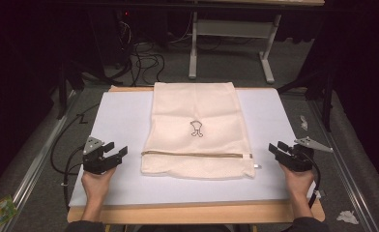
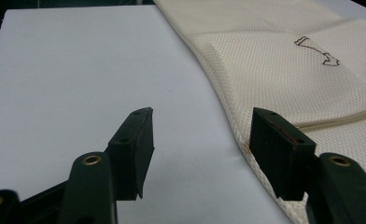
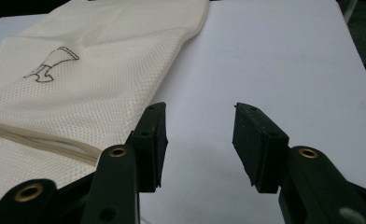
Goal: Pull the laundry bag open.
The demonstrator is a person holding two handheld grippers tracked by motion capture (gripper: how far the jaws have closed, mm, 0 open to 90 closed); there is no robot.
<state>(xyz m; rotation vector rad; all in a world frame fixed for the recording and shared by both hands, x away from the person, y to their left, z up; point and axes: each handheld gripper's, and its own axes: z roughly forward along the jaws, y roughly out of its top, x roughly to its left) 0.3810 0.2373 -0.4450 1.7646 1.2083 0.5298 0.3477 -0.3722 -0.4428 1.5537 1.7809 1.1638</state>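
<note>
Black hand-held gripper [image 1: 116, 153], brass rivets

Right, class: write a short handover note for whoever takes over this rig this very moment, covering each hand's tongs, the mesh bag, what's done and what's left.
Left tongs: open, holding nothing, over the white mat just left of the mesh bag.
Right tongs: open, holding nothing, over the mat to the bag's right.
Bag: flat in the mat's centre, zipper across its near end and apparently closed, small printed logo facing up.
Done: nothing visible; the bag lies ungrasped.
Left: probably gripping the bag's near corners, one per side.
</note>
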